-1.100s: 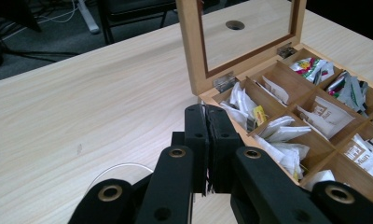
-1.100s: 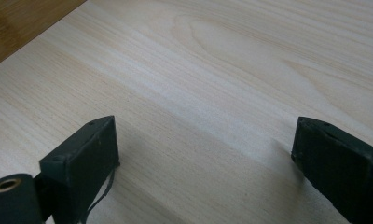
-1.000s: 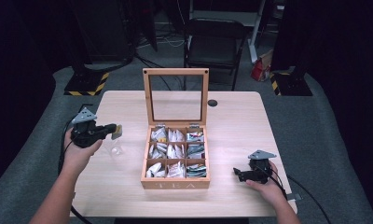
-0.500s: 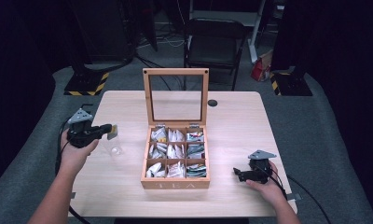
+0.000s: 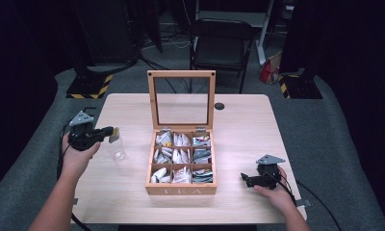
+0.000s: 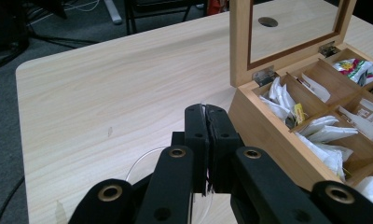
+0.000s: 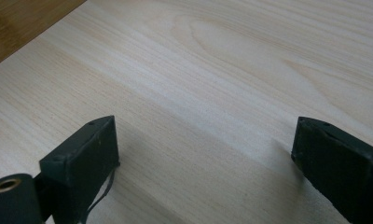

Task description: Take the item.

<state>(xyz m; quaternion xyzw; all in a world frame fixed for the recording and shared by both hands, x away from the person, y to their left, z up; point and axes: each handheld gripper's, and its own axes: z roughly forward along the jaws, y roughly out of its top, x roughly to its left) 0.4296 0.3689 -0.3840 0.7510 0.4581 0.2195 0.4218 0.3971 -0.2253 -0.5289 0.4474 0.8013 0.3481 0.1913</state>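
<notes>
A wooden tea box (image 5: pixel 182 189) stands open mid-table, its glass lid (image 5: pixel 181 98) upright and its compartments full of tea bags (image 5: pixel 181 155). My left gripper (image 5: pixel 107 133) hovers left of the box over a clear glass (image 5: pixel 116 150), shut on a small tan paper piece (image 5: pixel 114 134) that looks like a tea bag's tag. In the left gripper view the left gripper (image 6: pixel 205 110) has its jaws pressed together on a thin white edge, with the glass rim (image 6: pixel 139 163) below. My right gripper (image 5: pixel 244 178) rests on the table right of the box, and this right gripper (image 7: pixel 203 140) is open and holds nothing.
The light wooden table (image 5: pixel 238 120) has a round cable hole (image 5: pixel 219 106) behind the box. A black chair (image 5: pixel 222 41) stands beyond the far edge. Bare tabletop lies between the glass and the box and around the right hand.
My left gripper has edged slightly left, away from the box, still shut on the tan piece. The right gripper has not moved.
</notes>
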